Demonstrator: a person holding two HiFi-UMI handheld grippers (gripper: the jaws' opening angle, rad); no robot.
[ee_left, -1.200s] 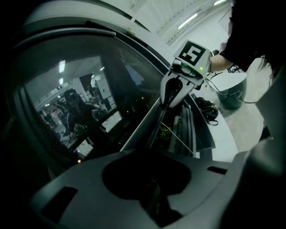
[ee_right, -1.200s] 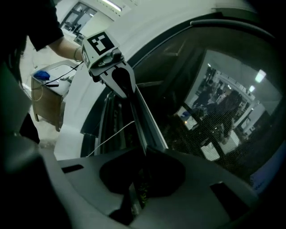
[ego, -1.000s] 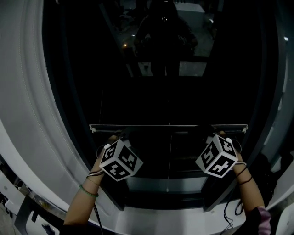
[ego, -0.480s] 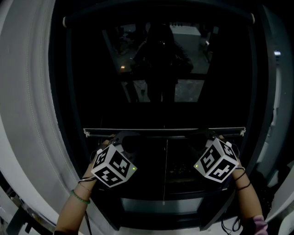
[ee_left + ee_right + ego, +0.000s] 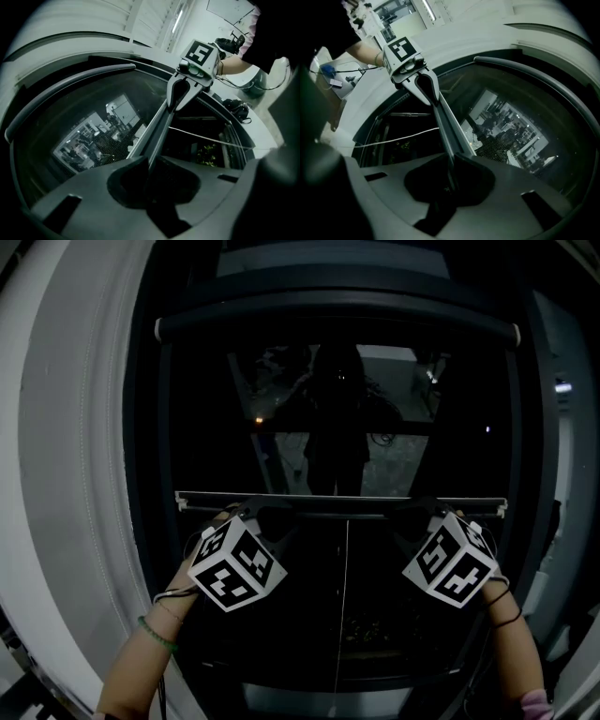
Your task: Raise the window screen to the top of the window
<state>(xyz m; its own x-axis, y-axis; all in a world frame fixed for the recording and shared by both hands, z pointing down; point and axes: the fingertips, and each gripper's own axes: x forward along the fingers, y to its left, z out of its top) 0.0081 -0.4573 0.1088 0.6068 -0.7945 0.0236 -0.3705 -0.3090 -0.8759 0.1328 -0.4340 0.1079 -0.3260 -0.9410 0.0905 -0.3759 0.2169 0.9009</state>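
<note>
At the window, the window screen's bottom bar [image 5: 342, 505] spans the pane at mid-height, well below the top rail [image 5: 337, 326]. The left claw [image 5: 248, 514] clamps it near its left end, the right claw [image 5: 425, 510] near its right end, and a cord [image 5: 343, 596] hangs from its middle.

Glass [image 5: 281, 409]: glossy, dark, mirror-like, carrying clear reflections.
Mesh [image 5: 101, 150]: fine woven net, matt, see-through.
Bar [image 5: 342, 503]: smooth, pale grey with a satin sheen; metal by appearance.
Cord [image 5: 206, 139]: thin white string, matt.
Frame [image 5: 150, 474]: dark and smooth with a low sheen; material cannot be told.
Surround [image 5: 66, 474]: off-white, matt and even, with a fine dotted seam line.
Left tool [image 5: 149, 164] and right tool [image 5: 451, 171]: grey moulded plastic, matt, faintly grainy.
Band [image 5: 155, 635] on the left wrist: green, beaded by appearance.
</note>
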